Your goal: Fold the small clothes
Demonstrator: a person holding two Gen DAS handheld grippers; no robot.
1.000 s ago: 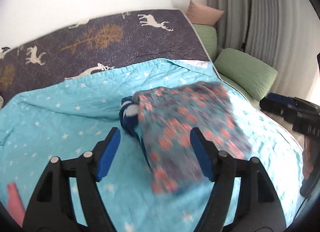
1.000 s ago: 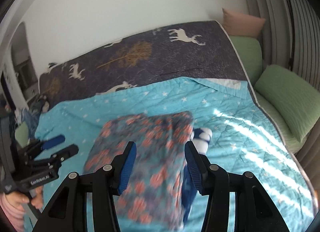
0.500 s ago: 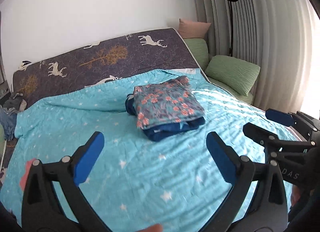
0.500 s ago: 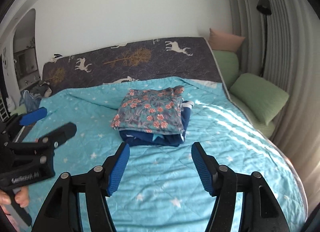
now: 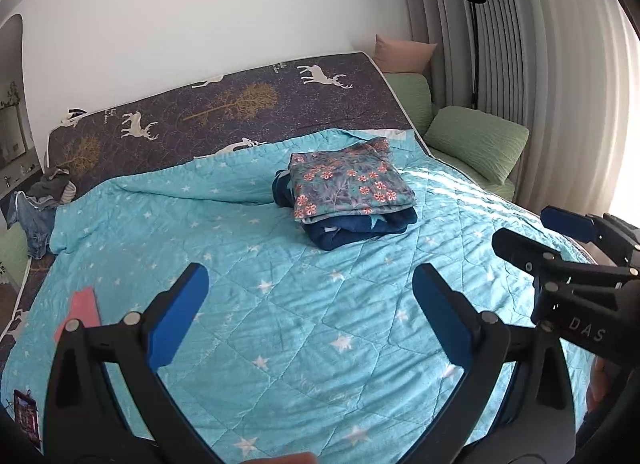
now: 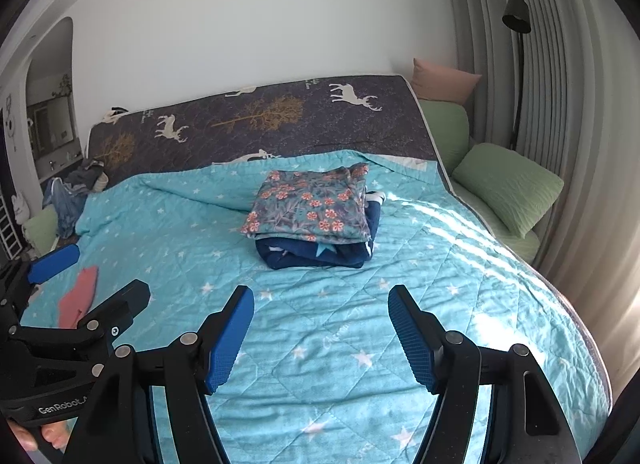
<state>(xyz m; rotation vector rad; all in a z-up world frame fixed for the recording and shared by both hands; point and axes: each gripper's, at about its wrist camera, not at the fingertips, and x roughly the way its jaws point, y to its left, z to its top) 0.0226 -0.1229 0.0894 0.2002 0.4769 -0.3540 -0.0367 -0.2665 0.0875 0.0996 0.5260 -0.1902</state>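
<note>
Two folded garments make a small pile on the turquoise star quilt (image 5: 280, 328): a floral piece (image 5: 350, 184) lies on top of a dark blue piece (image 5: 360, 230), toward the far middle of the bed. Near the quilt's left edge lies a pink cloth (image 6: 80, 296). The left gripper (image 5: 310, 314) is spread wide with nothing between its jaws, well apart from the pile. The right gripper (image 6: 320, 338) has just been opening and holds nothing.

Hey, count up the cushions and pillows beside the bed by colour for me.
Green pillows: 2
Pink cushion: 1
Total: 3
</note>
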